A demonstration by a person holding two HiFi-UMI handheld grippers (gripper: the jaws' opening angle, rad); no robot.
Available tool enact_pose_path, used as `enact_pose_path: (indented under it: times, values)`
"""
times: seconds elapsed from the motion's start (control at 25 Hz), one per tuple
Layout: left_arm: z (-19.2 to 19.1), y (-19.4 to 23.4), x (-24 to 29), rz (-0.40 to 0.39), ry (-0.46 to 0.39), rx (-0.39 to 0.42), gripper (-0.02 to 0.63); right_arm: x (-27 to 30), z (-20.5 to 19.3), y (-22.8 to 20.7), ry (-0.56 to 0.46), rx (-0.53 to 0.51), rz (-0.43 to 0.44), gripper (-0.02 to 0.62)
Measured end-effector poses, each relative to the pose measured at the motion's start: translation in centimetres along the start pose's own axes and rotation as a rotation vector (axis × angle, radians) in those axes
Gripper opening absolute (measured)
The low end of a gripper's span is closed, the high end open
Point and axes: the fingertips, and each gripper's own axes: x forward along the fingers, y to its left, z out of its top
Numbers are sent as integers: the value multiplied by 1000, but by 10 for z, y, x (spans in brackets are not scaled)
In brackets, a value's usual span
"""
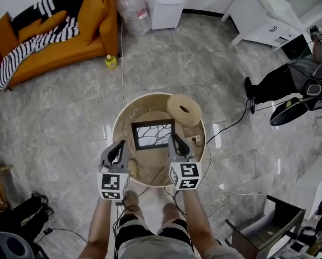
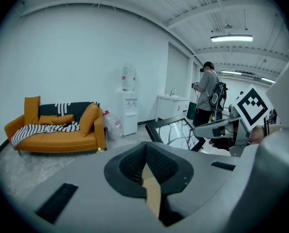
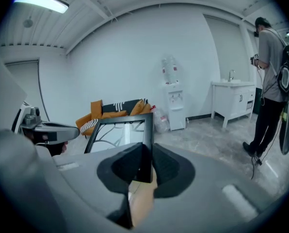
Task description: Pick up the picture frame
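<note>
A black picture frame (image 1: pixel 153 135) with a white branch print hangs above the round wooden table (image 1: pixel 119 117), held between both grippers. My right gripper (image 1: pixel 174 142) is shut on its right edge; in the right gripper view the black bar (image 3: pixel 147 140) stands clamped between the pads of that gripper (image 3: pixel 145 155). My left gripper (image 1: pixel 121 146) is at the frame's left edge. In the left gripper view the jaws of that gripper (image 2: pixel 147 152) stand together, and the frame's bar (image 2: pixel 152 132) runs down into their tips.
A tan round disc with a hole (image 1: pixel 183 110) stands on the table's far right. An orange sofa (image 1: pixel 53 31) lies far left, with a water dispenser (image 1: pixel 169 1) and a white cabinet (image 1: pixel 269 15) beyond. A person (image 1: pixel 290 80) stands to the right, and cables (image 1: pixel 231 125) trail over the floor.
</note>
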Motion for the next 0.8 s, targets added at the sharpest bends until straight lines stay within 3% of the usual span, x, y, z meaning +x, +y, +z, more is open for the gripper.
enact_pose_path:
  times: [0.48, 0.8]
  values:
    - [121, -43, -101, 62, -161, 24, 18, -137, 125, 12, -216, -49, 4, 64]
    - [148, -87, -170, 82, -215, -10, 18, -231, 152, 9, -314, -98, 10, 64]
